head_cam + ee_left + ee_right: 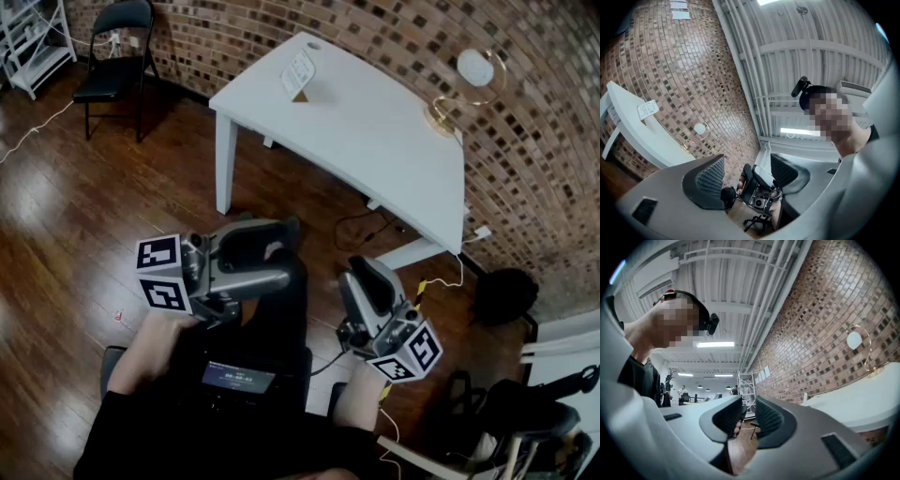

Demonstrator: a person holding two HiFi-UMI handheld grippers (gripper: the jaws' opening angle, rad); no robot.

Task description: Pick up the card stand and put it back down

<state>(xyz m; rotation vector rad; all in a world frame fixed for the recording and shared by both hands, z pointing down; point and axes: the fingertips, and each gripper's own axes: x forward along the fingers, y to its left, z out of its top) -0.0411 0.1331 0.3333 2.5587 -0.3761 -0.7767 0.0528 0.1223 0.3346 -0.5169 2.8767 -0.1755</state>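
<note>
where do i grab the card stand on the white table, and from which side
Probably the wooden base of the card stand, low under its thin white card, coming from the open floor side; the brick wall closes off the other. Finer shape is too small to tell.

No legible text, card stand (298,73) print too small, small lit screen (239,378) blurred (bright characters only)

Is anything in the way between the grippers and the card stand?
Nothing visible. Only floor and tabletop lie between the card stand and the left gripper and right gripper; the lamp stands off to one side.
</note>
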